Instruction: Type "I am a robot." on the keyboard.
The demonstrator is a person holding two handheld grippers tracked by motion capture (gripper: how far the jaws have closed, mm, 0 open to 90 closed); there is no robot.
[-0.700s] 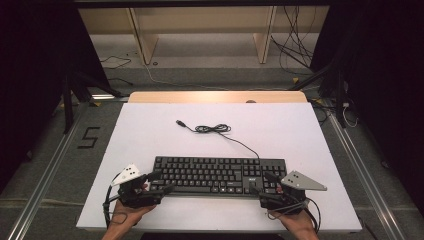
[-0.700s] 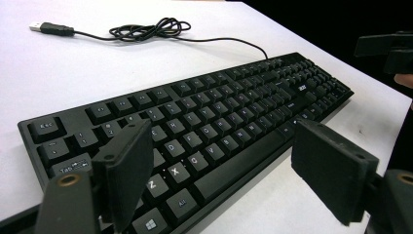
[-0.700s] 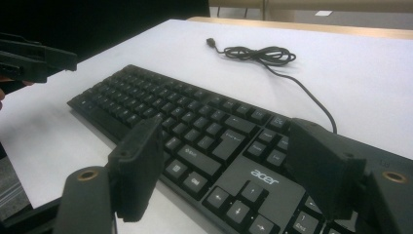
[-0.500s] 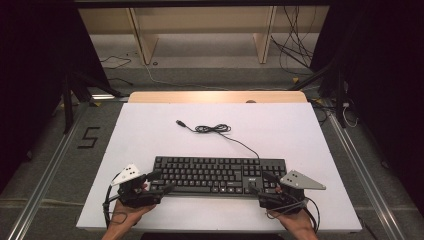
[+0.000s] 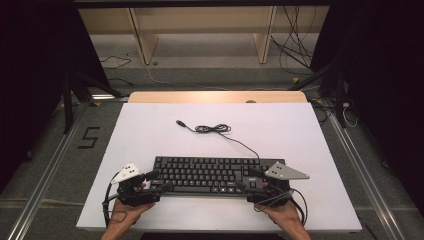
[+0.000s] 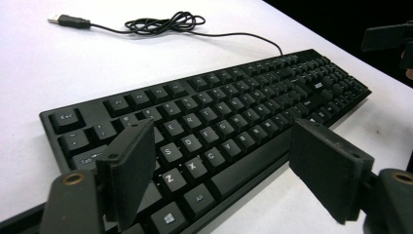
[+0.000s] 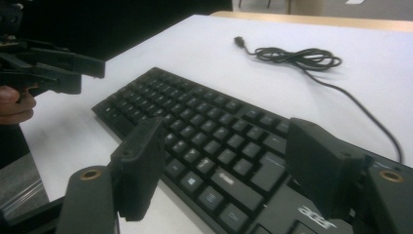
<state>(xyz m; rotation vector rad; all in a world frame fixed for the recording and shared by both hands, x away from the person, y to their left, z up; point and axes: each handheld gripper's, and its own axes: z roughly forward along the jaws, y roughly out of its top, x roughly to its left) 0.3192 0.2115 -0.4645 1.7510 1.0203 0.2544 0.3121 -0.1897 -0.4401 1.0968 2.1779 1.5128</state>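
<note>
A flat black plastic computer keyboard (image 5: pixel 216 175) lies near the front edge of the white rectangular tabletop (image 5: pixel 150 130), long side parallel to that edge. Its thin black cable (image 5: pixel 215 129), partly coiled, runs back across the surface to a loose USB plug (image 5: pixel 180 122). The left claw (image 5: pixel 159 181) stands at the left end of the keyboard, and the right claw (image 5: pixel 251 181) at the right end. Both claws are released: in the left gripper view the two black pads (image 6: pixel 127 173) stand wide apart above the lower-left keys, and in the right gripper view the pads (image 7: pixel 139 165) are equally spread over the keyboard's front right corner, with nothing pressed between them. Compared with the high view a moment earlier, neither claw nor the keyboard has shifted noticeably; the hands hold position at the two ends. Judgement: the work is at the approach stage, with both claws aligned for a two-ended grasp that has not yet been made.
</note>
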